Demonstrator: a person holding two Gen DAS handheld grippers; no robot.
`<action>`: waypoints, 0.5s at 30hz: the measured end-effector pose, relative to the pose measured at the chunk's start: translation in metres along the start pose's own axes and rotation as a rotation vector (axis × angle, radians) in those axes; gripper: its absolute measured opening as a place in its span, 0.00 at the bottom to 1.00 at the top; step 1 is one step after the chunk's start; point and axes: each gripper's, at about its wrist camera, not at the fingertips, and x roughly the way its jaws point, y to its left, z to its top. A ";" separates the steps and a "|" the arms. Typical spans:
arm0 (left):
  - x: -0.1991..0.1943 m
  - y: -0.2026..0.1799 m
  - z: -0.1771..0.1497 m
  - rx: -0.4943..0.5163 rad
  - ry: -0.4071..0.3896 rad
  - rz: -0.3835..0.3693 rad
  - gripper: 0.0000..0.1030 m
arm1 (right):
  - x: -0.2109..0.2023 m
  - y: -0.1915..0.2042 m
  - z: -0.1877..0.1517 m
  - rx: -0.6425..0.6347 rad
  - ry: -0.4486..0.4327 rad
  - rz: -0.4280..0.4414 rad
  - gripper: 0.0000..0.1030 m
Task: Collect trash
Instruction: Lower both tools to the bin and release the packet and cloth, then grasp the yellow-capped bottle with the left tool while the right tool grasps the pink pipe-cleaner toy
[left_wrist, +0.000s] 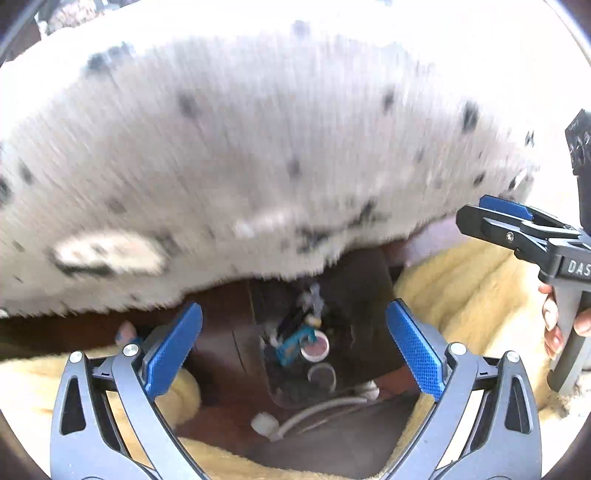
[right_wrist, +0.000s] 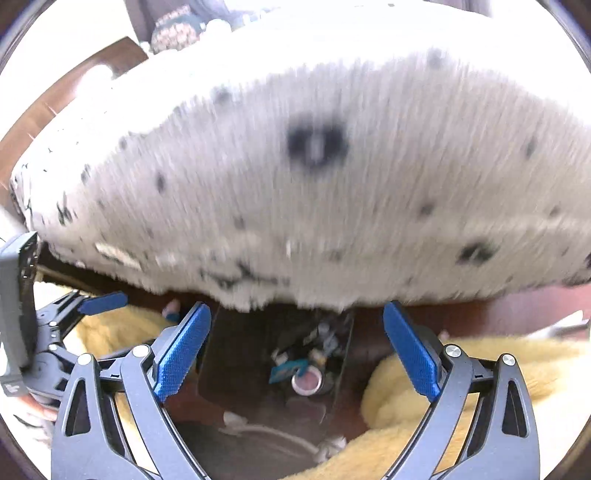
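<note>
Your left gripper (left_wrist: 293, 349) and right gripper (right_wrist: 297, 350) both gape wide, empty, above the dark trash-filled bin (left_wrist: 354, 291), lower centre; the blurred white black-speckled surface (left_wrist: 229, 147) fills the upper frame.

A dark bin (left_wrist: 354, 295) sits low at centre frame in both views, open-topped. Inside lies mixed trash (left_wrist: 295, 336): a teal wrapper (right_wrist: 287, 370), a round silver lid or can end (right_wrist: 307, 382), and blurred pale scraps, perhaps paper.

The left gripper (left_wrist: 293, 350), fingers (left_wrist: 173, 347) spread wide, hangs over a dark bin (left_wrist: 354, 295) holding trash (left_wrist: 295, 339) beside a spotted white bed (left_wrist: 221, 147).
</note>
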 end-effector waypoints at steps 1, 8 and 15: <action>-0.011 0.003 0.006 0.003 -0.031 0.009 0.92 | -0.009 -0.001 0.006 -0.012 -0.021 0.001 0.92; -0.063 0.026 0.056 0.033 -0.187 0.117 0.92 | -0.047 0.023 0.070 -0.129 -0.174 -0.043 0.93; -0.083 0.060 0.137 0.014 -0.285 0.213 0.92 | -0.035 0.051 0.162 -0.162 -0.268 0.001 0.93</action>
